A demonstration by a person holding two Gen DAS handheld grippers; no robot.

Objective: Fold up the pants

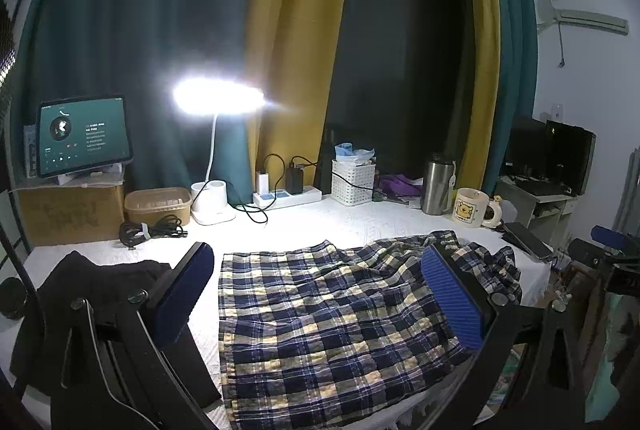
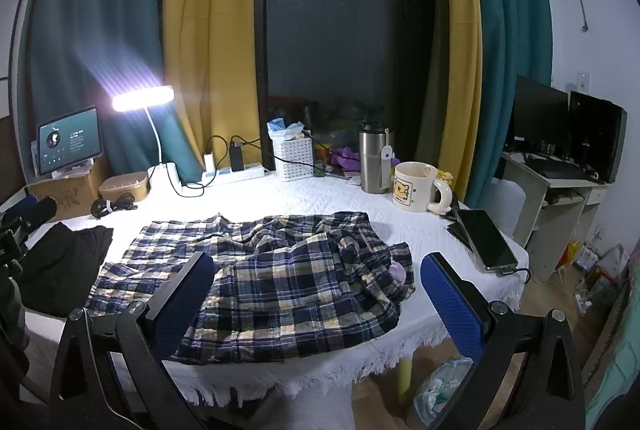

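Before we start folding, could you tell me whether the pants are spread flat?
Not flat: the pants lie spread but rumpled, bunched at right.

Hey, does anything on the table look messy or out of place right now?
The plaid pants lie unfolded, flat at the left end but bunched and wrinkled at the right end. Nothing looks spilled or damaged.

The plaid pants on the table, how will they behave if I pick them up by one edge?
The plaid pants look like thin woven cloth, already rumpled and bunched at one end, so they will probably hang limp and sag. They seem light. The textured white table cover may drag with them if pushed.
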